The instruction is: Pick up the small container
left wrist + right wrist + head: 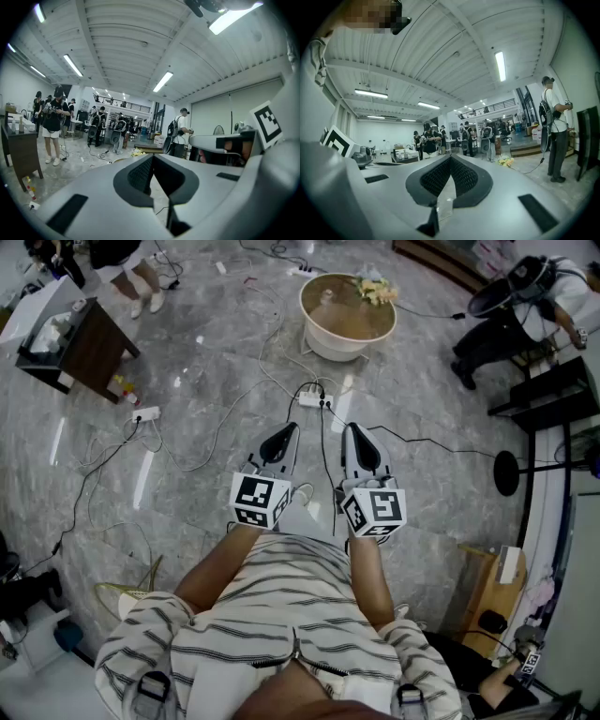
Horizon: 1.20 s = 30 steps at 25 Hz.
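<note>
Table (94,348): one, dark, upper left, with bottles (122,387) on the floor at its foot. Which item is the small container cannot be told. Left gripper (284,432): jaws clenched, nothing between. Floor (216,343): marble, open ahead, crossed by cables (211,442). Basin (347,320): one, beige, round, far ahead. Right gripper (356,432): jaws clenched, empty, beside the left, not touching.

We see a grey marble floor (187,456), a dark wood table (94,348) at 10 o'clock, a white pwr strip (314,399) at 12, & strip lights (162,81) on a ribbed white ceiling (117,42).
</note>
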{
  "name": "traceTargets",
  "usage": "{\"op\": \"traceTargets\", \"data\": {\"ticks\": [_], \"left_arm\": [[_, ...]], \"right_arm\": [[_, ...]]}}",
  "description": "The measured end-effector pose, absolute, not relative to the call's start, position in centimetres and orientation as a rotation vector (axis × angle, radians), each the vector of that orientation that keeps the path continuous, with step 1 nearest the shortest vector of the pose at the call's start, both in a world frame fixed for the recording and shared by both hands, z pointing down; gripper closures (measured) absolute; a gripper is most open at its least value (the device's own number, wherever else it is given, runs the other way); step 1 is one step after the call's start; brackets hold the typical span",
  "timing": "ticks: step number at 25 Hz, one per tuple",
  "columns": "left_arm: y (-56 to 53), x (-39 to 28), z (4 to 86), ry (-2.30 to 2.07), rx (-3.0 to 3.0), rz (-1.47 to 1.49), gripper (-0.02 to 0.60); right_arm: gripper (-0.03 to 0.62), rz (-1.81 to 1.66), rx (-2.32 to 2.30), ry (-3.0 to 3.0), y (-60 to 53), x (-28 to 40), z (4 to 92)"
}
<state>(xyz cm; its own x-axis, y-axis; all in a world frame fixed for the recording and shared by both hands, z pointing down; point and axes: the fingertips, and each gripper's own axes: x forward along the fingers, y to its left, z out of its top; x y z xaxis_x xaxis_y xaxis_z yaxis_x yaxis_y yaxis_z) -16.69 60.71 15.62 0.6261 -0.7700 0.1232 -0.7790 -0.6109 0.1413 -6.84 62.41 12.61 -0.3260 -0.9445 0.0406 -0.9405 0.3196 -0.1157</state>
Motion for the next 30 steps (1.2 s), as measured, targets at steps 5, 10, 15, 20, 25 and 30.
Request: {"op": "traceTargets", "data": {"ticks": [5, 10, 15, 20, 25, 30], "left_arm": [[63.1, -17.4, 14.8, -1.290, 2.685, 0.056, 0.581], [63.1, -17.5, 15.4, -1.298, 2.674, 0.060, 0.581], [59.4, -17.5, 16.8, -1.314, 2.658, 0.092, 0.581], [51.2, -15.4, 17.1, -1.369, 2.676, 0.097, 0.581], [42.1, -12.0, 16.0, -1.407, 2.686, 0.116, 0.581], [34.7, -7.9, 15.5, -1.434, 2.687, 0.118, 0.581]], "right_arm": [[0.585, -0.228, -1.769, 2.508, 65.1, -7.8, 12.7], [0.585, -0.227, -1.798, 2.533, 65.5, -7.7, 13.7], [0.585, -0.242, -1.790, 2.503, 61.1, -6.7, 14.5], [0.585, -0.212, -1.715, 2.525, 52.5, -4.2, 15.3], [0.585, -0.185, -1.686, 2.526, 43.0, -0.5, 14.0], [0.585, -0.169, -1.660, 2.541, 35.5, 3.1, 13.7]]}}
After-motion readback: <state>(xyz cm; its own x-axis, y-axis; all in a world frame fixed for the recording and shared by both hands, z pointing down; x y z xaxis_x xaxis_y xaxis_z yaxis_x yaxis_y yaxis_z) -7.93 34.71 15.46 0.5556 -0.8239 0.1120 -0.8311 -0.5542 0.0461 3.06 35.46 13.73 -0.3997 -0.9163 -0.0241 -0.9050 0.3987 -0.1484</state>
